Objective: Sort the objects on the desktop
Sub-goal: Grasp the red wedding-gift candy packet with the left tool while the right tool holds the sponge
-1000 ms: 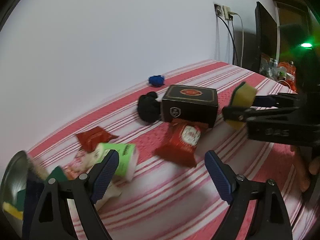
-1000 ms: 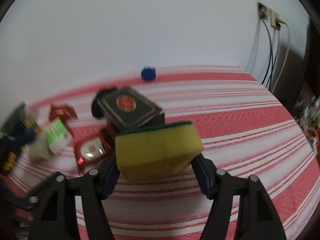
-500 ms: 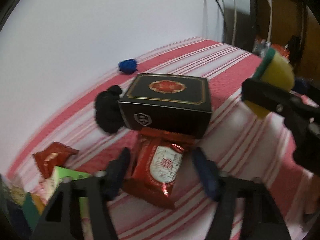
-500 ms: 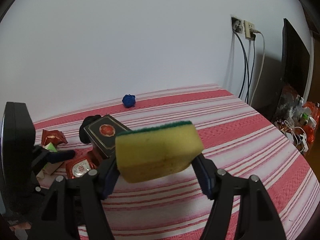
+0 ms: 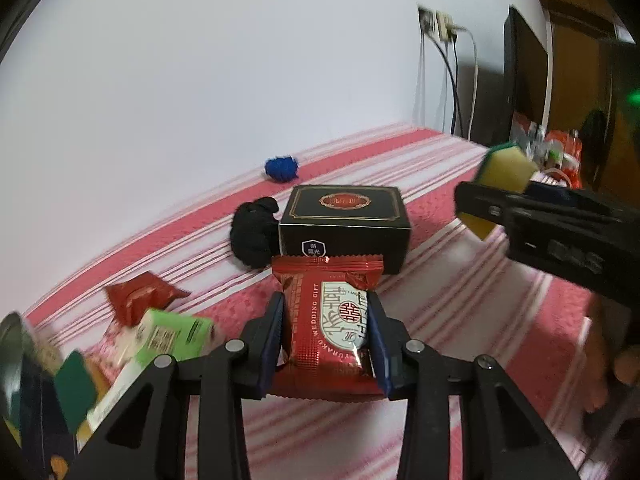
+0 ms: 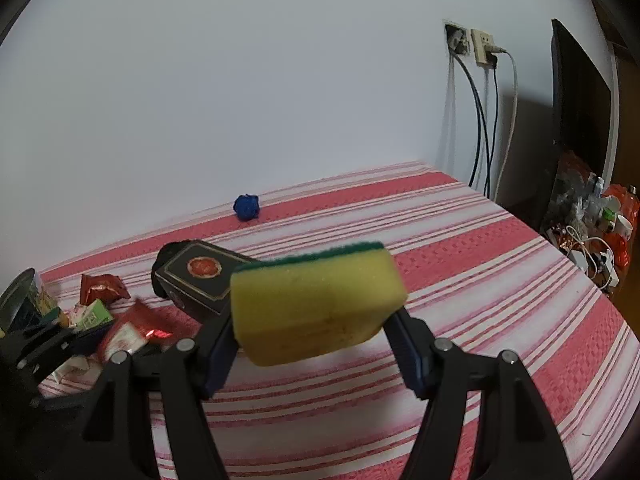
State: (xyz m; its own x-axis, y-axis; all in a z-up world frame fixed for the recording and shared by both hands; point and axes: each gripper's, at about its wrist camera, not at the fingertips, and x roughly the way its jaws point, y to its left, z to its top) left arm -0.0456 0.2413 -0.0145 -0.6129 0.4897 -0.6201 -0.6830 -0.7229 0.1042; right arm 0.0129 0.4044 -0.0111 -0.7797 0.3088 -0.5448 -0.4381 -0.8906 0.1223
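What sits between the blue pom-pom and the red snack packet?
The black gift box lies between the blue pom-pom and the red snack packet, clearest in the left wrist view.

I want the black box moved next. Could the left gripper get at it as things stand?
Probably not yet: the left gripper is closing on the red snack packet, which lies right before the black box.

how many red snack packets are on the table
2: one red packet between the left claw, whose jaws are closing; one smaller packet lying further left. The clutter at left may hide more.
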